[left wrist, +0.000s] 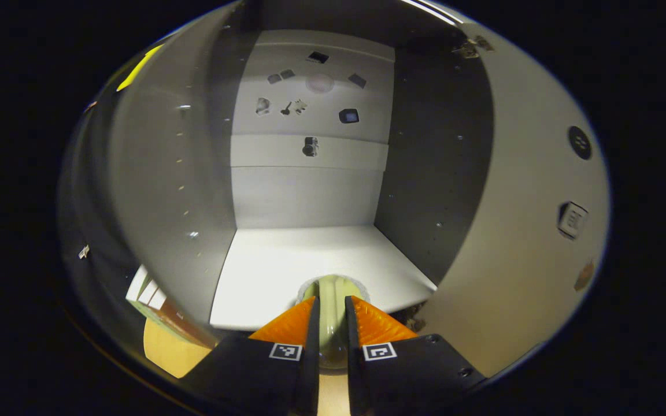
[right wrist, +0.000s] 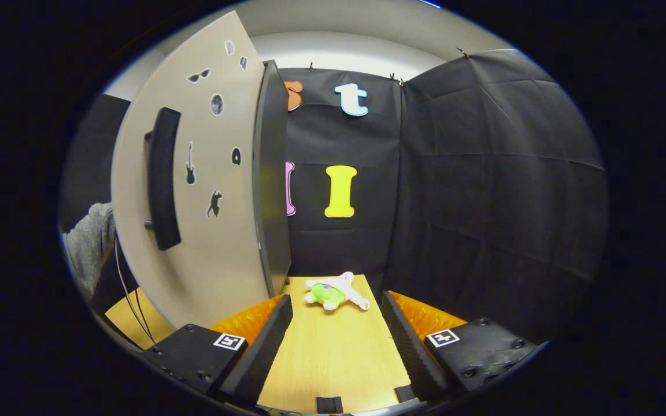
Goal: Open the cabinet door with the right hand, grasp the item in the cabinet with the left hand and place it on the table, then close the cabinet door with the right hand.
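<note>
Pinching a pale green item between its two fingers, the left hand-held gripper sits at the front edge of the cabinet's white shelf. The right hand-held gripper hovers spread wide over the wooden surface, beside the open cabinet door (a plush toy lies ahead of it).

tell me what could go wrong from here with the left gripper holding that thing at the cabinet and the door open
The left gripper pinches the pale green item on a narrow part at the cabinet shelf's front edge, so it may slip or twist on the way out. The cabinet door stands open beside the right gripper, whose fingers are open and hold nothing; the door could swing or be bumped. A plush toy already lies on the table, crowding the placement spot.
</note>
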`<state>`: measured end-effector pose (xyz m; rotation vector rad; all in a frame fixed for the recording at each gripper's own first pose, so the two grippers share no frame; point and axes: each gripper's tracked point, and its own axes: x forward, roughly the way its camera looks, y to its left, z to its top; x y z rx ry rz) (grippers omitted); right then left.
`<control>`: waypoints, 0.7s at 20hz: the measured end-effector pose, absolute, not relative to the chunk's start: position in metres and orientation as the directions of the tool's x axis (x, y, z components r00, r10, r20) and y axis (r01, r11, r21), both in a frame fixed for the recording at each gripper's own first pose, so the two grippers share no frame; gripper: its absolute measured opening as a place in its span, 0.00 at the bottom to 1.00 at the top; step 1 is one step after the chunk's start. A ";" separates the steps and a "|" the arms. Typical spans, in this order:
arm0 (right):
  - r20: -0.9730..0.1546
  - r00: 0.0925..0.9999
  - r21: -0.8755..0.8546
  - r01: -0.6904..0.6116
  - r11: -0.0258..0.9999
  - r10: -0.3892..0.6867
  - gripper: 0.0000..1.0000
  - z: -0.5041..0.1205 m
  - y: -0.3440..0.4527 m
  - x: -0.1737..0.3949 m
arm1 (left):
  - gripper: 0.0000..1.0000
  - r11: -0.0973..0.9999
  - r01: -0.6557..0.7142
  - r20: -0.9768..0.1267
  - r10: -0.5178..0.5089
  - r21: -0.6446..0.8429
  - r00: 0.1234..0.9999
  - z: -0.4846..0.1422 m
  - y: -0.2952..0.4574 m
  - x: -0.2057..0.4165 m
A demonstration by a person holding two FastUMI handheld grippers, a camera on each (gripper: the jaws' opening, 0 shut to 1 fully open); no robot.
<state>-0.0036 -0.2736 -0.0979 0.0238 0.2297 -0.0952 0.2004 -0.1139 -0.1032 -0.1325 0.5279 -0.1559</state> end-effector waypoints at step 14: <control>-0.142 0.990 -0.023 0.004 1.000 -0.007 0.98 -0.044 -0.196 -0.083 | 0.24 0.969 0.097 -0.507 -0.203 -0.228 0.837 -0.182 -0.133 0.021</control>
